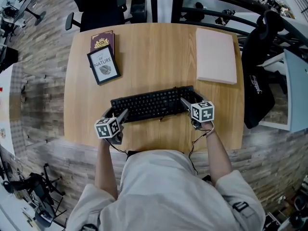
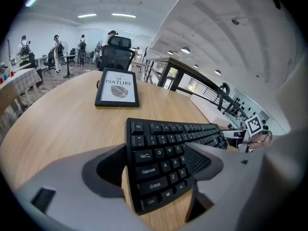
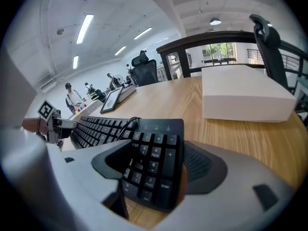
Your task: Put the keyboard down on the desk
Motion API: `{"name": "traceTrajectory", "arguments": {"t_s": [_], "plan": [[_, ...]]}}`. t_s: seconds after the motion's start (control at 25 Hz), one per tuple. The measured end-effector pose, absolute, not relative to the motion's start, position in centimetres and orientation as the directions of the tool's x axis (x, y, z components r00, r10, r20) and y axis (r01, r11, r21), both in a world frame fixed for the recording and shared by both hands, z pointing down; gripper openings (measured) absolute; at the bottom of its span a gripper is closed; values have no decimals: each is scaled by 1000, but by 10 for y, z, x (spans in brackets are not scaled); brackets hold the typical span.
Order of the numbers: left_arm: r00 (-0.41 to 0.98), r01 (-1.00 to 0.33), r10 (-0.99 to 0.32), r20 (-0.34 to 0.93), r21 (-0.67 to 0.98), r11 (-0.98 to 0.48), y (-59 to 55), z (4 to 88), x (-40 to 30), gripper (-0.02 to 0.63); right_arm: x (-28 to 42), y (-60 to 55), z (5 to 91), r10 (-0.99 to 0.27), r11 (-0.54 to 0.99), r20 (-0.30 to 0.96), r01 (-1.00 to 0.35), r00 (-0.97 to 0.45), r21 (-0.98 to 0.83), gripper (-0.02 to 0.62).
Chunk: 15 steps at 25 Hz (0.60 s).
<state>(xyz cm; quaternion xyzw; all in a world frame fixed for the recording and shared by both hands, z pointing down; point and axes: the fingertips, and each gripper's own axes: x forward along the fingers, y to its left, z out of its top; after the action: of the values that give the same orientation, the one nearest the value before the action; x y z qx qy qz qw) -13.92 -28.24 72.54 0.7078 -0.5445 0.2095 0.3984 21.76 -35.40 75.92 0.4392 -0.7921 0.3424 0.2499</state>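
A black keyboard [image 1: 151, 104] lies across the near middle of the wooden desk [image 1: 159, 47]. My left gripper [image 1: 115, 113] is at its left end. In the left gripper view the Tab and Shift keys [image 2: 154, 160] sit between the jaws of that gripper [image 2: 156, 150], with a sliver of desk showing beside the outer jaw, so it is open around the end. My right gripper [image 1: 185, 101] is at the number-pad end [image 3: 154, 165]. In the right gripper view that gripper [image 3: 158, 148] has one jaw over the keys and the other against the end edge, shut on the keyboard.
A framed "of Nature" print [image 1: 103, 64] and a dark red booklet [image 1: 102, 40] lie at the desk's far left. A white box [image 1: 216, 56] sits far right. A black office chair [image 1: 96, 6] stands behind the desk, and a dark garment [image 1: 257, 81] hangs at the right.
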Motion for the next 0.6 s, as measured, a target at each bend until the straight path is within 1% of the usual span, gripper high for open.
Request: {"name": "traceTrajectory", "arguments": {"t_s": [0.12,0.48,0.52,0.56,0.6], "plan": [[311,-939,-605,733,335,-77,-283,727,-139,393,218,-358,764,-526,369,717,-882,-457,-292,322],[327,-932,-596,733,354,-76,-284,731,-137,385,220,-362,761,-539,389,715,-885,-445,-257,324],[334,-929,-596,730,363,-75,-285,732,-136,377,220,-363,760,-544,392,712,-885,-444,-252,368],[338,-925,-598,727,372,-71,-286,733,-135,371,220,-364,760,-546,394,711,-885,-442,-248,394],[339,-923,-602,723,380,-63,-287,734,-135,368,219,-364,760,-546,395,713,-886,-439,-243,405]]}}
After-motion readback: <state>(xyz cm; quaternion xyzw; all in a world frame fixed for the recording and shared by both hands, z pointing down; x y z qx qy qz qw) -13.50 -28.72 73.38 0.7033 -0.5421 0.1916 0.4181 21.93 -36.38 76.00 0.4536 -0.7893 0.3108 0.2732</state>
